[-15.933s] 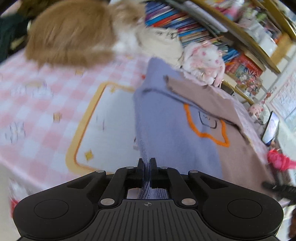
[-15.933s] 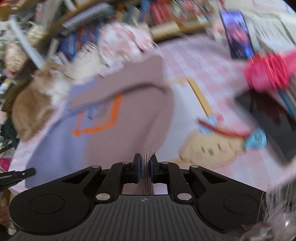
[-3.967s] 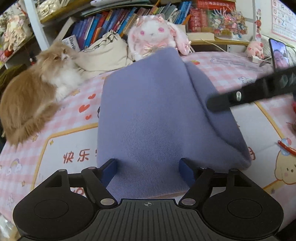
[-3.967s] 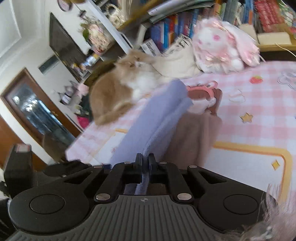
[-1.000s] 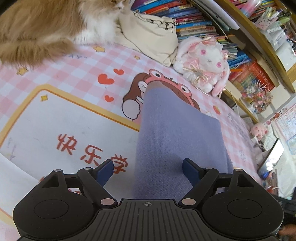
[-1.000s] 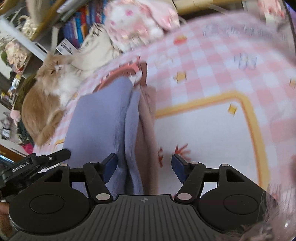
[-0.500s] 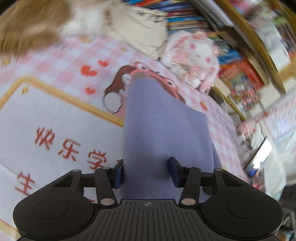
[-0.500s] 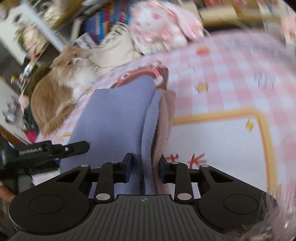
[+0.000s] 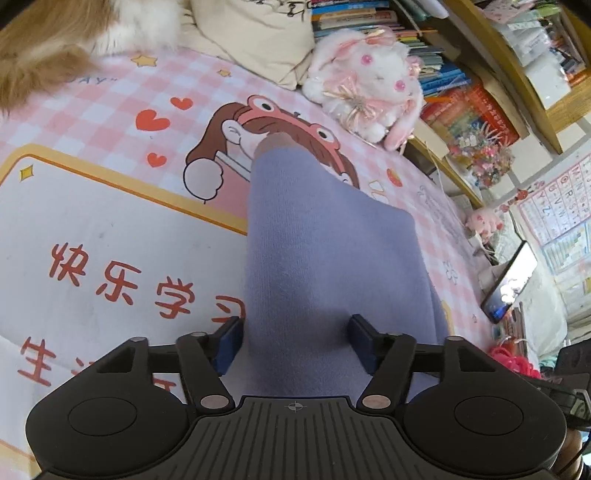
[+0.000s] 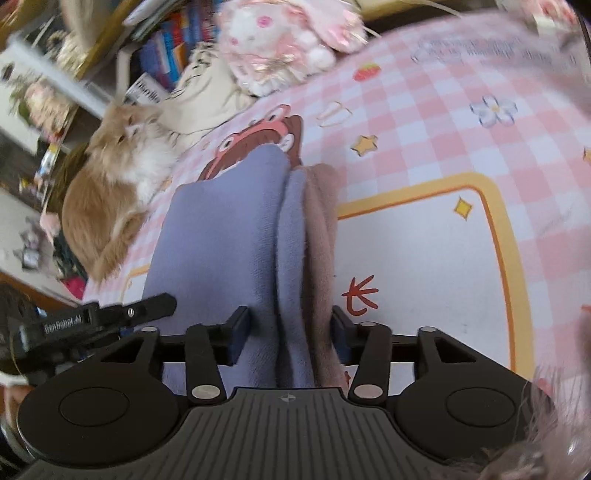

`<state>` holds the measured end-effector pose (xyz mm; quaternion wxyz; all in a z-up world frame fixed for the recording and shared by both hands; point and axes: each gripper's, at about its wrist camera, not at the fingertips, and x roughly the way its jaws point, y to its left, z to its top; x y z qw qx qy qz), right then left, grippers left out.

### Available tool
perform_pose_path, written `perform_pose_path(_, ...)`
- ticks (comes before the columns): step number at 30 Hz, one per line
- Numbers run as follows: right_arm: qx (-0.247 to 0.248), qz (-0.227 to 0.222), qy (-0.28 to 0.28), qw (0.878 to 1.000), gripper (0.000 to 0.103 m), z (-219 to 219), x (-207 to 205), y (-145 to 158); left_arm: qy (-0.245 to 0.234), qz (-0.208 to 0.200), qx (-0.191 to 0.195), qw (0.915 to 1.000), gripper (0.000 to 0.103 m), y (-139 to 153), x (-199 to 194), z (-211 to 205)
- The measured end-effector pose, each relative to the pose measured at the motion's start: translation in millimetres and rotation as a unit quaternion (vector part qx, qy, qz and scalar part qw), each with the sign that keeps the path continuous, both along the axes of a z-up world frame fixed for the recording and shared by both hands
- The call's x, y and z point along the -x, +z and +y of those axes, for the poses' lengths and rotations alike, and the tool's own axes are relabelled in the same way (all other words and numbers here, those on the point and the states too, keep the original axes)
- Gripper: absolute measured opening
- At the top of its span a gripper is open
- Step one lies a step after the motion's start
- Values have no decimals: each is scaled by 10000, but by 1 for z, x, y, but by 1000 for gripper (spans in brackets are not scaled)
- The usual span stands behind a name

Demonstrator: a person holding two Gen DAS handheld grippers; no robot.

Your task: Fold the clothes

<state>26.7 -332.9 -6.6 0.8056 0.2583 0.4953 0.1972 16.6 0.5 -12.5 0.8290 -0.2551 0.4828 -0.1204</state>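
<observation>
**Q:** Looking at the folded sweater (image 9: 325, 258), where's it sitting right now?

**A:** It's lying folded on the pink checkered tablecloth (image 9: 92, 114), partly over the cartoon girl print (image 9: 236, 125). Purple layers on top, and from the right wrist view you can see a brownish layer (image 10: 321, 229) stacked along its right edge.

**Q:** And the grippers?

**A:** The left gripper (image 9: 295, 341) has its fingers spread wide, one either side of the near end of the bundle, not pinching it. The right gripper (image 10: 288, 332) is at a medium spread, straddling the layered edge. Its blue pads (image 10: 238, 332) sit close against the fabric, but I can't tell if they're actually pressing in.

**Q:** Anything else around?

**A:** An orange-and-white cat (image 10: 114, 192) lounging at the far left of the table, a pink plush bunny (image 9: 369, 92) by the bookshelf (image 9: 480, 74), and a cream bag (image 9: 255, 33) between them.
</observation>
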Motion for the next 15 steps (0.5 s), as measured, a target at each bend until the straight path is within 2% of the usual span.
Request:
perform_pose_path(2,-271,167,-165,9994,48,-3,-5,-6,111,47,194,9997,68,-6,-1,3)
perform_pose_path(4,-475,257,-265,9982,48,-4,-8,-10,70,6,94,9999,66,-5,-1,0)
perform_pose_path(6,-328,202,-197,9991,38,2,-9,-8,-26,-84,-50,9999,57,-2,0,-7)
perform_pose_path(7,-200,72,-132,9997,32,5,-6,-4,-88,-165,-184,9997,55,1,1,-12)
perform_pose_path(9,72,-323,-51,9994,28,11,2,6,-274,-399,-452,9978,50,9,5,-21)
perform_pose_path(12,416,-865,42,9954,27,14,14,22,-631,-808,-731,9920,48,21,15,-34)
perform_pose_path(15,485,-814,104,9954,27,11,13,21,-648,-620,-622,9940,50,17,11,-32)
